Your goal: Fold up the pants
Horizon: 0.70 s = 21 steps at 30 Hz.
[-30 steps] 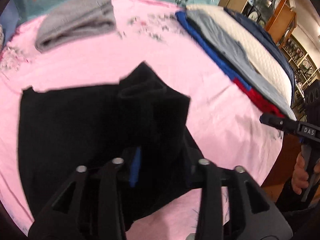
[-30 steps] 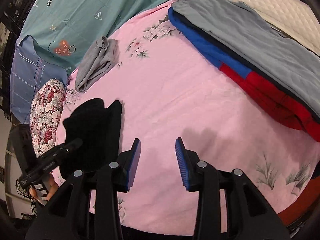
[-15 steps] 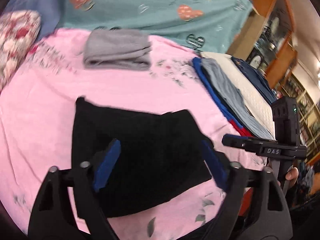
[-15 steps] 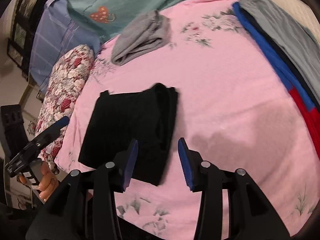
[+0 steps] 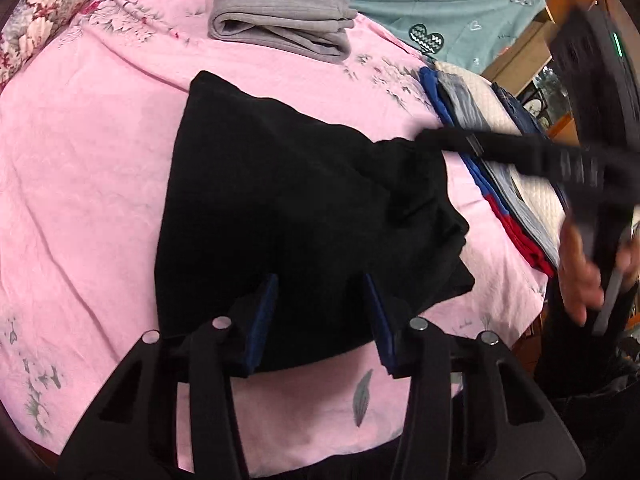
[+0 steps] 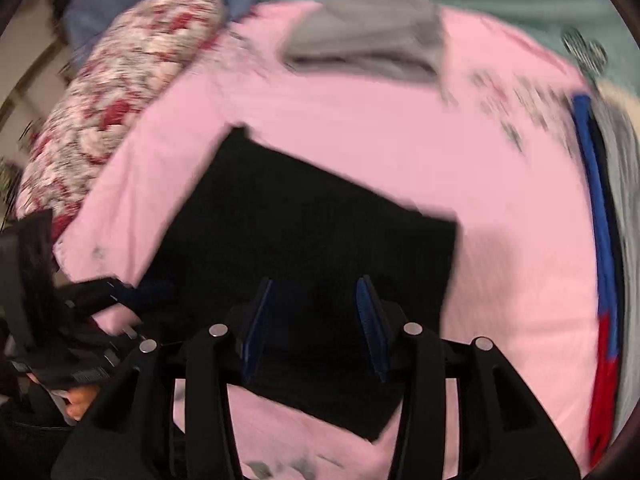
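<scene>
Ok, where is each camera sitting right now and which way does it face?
Left wrist: behind the open left hand-held gripper, facing the black pants on the pink sheet; right hand shows.
Right wrist: behind the open right hand-held gripper, blurred, facing the same pants.
Shared: pants, sheet, folded grey garment.

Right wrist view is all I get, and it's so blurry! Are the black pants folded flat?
Observer: Not quite. In the left wrist view the pants are folded over, but their right edge is bunched up in thick folds.
Operator: Is the other gripper holding them?
Observer: No. The left gripper is open, with its fingers apart above the pants' near edge.
Operator: What's the gray blob at the back?
Observer: A gray garment, folded in neat layers on the pink sheet.
</scene>
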Motion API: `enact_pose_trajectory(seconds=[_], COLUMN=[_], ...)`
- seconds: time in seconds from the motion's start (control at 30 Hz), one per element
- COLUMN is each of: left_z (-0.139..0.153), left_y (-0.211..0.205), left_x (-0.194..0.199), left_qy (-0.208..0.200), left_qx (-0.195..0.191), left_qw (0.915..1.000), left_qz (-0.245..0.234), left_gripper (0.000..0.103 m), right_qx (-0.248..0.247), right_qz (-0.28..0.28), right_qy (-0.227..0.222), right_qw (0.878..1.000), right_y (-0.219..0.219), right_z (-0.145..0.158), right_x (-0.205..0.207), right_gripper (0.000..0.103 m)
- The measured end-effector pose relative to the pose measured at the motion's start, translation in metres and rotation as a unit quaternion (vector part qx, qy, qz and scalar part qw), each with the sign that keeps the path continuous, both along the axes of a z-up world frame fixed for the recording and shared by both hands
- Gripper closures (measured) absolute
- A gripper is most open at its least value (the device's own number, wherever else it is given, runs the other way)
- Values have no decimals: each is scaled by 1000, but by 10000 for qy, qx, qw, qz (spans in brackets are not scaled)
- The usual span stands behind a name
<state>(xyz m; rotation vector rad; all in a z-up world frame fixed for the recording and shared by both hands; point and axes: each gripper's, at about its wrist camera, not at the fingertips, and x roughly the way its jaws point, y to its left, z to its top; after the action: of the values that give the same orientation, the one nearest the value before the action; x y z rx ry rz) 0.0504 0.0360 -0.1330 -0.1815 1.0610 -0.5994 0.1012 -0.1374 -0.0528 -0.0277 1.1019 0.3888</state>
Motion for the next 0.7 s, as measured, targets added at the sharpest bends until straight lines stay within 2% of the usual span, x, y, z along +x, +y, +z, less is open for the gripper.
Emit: enact_pose_trajectory(seconds=[0.07,0.2,0.27,0.33,0.37,0.4,0.5,0.63,0.7], left_z=[-4,-9,-10,-12,-12,-12,-15,-11,0], left_y=[-2,0,3,5,5,4,2,3,12], left_x=[-1,-1,-2,-2,-2,-1,0,1,-1], left_qy=[67,118,146,178,183,179,193,206,84], left_qx=[47,-7,-55,-120,-131,-121,-90,-139,-203], left_qw=[10000,9999,9999,9998,9997,9998,9998,9996,9998], left_qz=[-24,15,-4,-15,-24,-31,-65,-113,-28], left_gripper=[59,59,58,57,57,57,57,57,57], right_qx=[-71,-744,-923,-1478,-1932,-2167,-2058,-2196,-1974], right_qz=[381,420,533,473,294,168,-75,82,148], right_qy=[-81,308,447,411,288,231,173,93,285], right_qw=[9992,9959,9933,9870,9803,9758,9784,9755,9798], right_y=[35,89,107,119,123,123,119,122,115], right_z=[3,-34,-48,-62,-73,-83,-94,-94,-87], right_x=[30,102,120,131,136,141,148,147,149], right_gripper=[45,45,45,45,45,45,45,45,45])
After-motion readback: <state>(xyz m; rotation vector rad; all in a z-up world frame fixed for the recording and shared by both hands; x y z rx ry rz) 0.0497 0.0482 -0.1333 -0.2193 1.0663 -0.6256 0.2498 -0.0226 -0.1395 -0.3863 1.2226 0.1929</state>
